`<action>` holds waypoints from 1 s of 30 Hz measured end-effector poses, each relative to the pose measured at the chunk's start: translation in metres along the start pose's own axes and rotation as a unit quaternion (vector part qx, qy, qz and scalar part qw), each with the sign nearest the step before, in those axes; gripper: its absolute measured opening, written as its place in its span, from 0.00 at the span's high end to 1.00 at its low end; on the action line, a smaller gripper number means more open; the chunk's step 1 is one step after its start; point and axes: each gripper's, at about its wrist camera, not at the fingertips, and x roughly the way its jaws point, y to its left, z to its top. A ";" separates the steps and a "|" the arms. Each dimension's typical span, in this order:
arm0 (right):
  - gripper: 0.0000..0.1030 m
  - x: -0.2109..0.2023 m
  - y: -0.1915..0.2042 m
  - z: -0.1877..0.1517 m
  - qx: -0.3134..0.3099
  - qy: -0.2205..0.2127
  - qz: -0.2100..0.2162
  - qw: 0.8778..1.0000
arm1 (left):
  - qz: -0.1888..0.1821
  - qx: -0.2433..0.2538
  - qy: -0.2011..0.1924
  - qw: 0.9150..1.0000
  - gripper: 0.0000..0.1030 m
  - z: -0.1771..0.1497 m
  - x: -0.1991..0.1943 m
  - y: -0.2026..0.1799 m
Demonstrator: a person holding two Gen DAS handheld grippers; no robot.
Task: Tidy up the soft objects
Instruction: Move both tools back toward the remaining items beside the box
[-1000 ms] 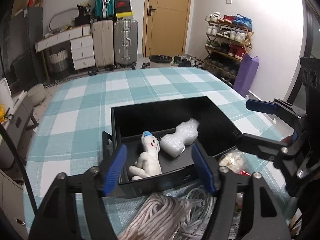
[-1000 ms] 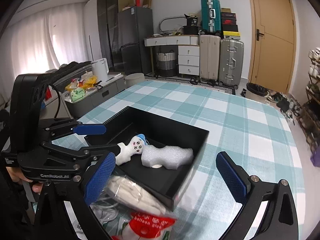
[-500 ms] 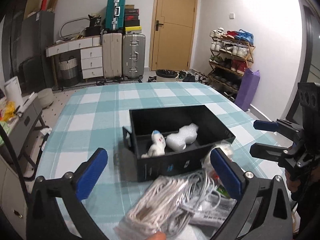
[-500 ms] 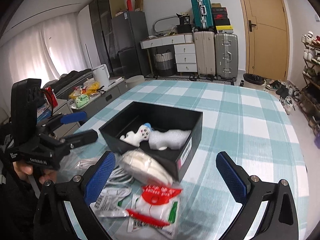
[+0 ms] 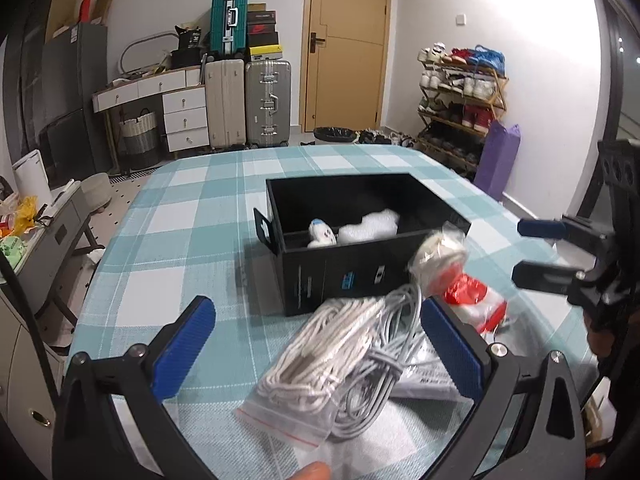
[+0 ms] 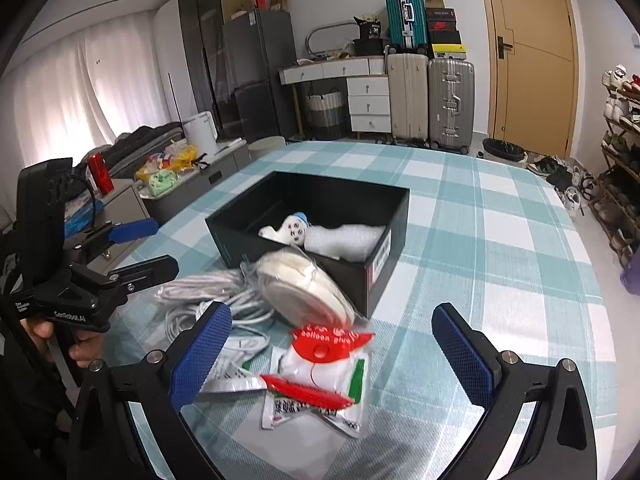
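Left tool is spread fully wide, nothing gripped; a bag of white rope lies on the tabletop between its blue pads but the pads do not touch it. Right tool is also wide open and empty, its pads apart from the packets below.

Black box sits mid-tabletop, at 12 o'clock from the left tool. Inside the box: a white plush toy with a blue cap, and just beside it at its 3 o'clock a piece of white foam, the two touching or nearly so. In the right wrist view the same plush toy and foam lie along the near wall of the box.

Outside the box, against its near side, is a loose pile: grey cable at 9 o'clock of the pile, a clear bag with a cream round coil leaning against the box front, a red and white balloon packet at 6 o'clock of that bag, plus flat white sachets under them. Blurred, so print on the sachets is unreadable.

From the left wrist view the right tool is at 3 o'clock, held off the tabletop edge. A fingertip shows at 6 o'clock of that frame.
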 end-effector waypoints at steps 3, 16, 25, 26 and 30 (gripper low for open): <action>0.01 0.001 0.000 -0.002 -0.001 0.007 -0.003 1.000 | 0.000 -0.010 0.004 1.000 0.00 -0.004 0.001 0.005; 0.01 0.021 0.002 -0.008 -0.020 0.040 -0.025 0.999 | 0.011 -0.030 0.009 0.999 0.00 -0.015 0.006 0.019; 0.03 0.041 -0.001 -0.018 -0.018 0.075 -0.031 0.997 | 0.001 -0.048 0.030 0.998 0.00 -0.018 0.014 0.026; 0.03 0.042 -0.001 -0.019 -0.018 0.077 -0.030 0.996 | 0.000 -0.048 0.033 0.998 0.00 -0.018 0.014 0.026; 0.04 0.048 -0.001 -0.021 -0.017 0.082 -0.026 0.996 | -0.003 -0.047 0.035 0.998 0.00 -0.019 0.015 0.025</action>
